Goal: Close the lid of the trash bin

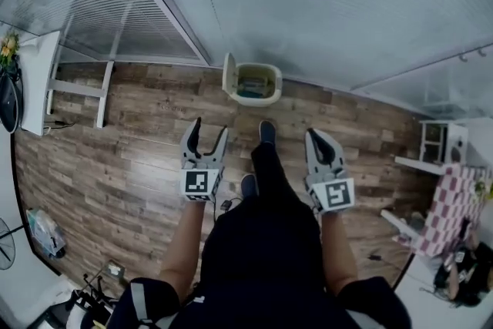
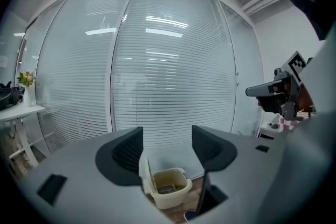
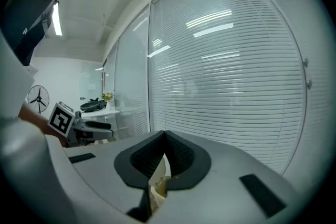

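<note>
The grey, black-jawed left gripper (image 1: 209, 133) is held with its jaws wide apart and nothing between them. The cream plastic trash bin (image 1: 256, 86) is seen well ahead of both grippers on the brown plank floor (image 1: 139, 127), its lid (image 1: 229, 74) stood upright at the bin's left edge. The matching right gripper (image 1: 318, 139) is pinched together, empty. No closing is judged done: the approach and the lid push remain.
</note>
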Action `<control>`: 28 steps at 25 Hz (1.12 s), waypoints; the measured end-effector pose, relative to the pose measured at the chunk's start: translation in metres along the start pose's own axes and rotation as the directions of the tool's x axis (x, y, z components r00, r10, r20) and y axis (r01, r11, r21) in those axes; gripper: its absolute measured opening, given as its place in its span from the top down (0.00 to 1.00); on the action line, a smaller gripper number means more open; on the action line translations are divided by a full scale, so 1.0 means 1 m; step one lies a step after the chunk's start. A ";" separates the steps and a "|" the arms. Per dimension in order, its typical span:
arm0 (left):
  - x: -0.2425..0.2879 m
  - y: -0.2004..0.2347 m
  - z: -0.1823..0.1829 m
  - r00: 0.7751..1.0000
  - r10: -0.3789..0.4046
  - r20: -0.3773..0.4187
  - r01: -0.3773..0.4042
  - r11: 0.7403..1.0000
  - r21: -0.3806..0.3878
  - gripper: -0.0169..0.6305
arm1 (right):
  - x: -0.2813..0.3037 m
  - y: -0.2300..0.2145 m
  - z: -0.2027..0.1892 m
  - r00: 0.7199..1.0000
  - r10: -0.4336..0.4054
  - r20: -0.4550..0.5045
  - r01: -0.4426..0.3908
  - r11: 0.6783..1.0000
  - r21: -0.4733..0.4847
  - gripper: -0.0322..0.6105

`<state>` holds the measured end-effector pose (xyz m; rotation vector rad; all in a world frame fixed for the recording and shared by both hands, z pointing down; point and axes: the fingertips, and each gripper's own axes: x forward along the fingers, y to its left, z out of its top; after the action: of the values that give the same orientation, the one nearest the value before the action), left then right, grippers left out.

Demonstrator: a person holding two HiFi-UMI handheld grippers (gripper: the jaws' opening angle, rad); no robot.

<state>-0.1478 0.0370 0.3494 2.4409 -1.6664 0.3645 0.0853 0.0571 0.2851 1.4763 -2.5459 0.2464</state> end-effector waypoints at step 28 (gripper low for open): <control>0.208 0.060 -0.203 0.941 0.008 -0.339 -0.029 0.998 -0.057 0.56 | 0.120 -0.048 -0.107 0.992 0.045 -0.116 -0.032 0.993 0.111 0.95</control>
<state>-0.1533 -0.1156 0.6041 2.1678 -1.5273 0.6824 0.0773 -0.0420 0.4203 1.4050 -2.5035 0.4706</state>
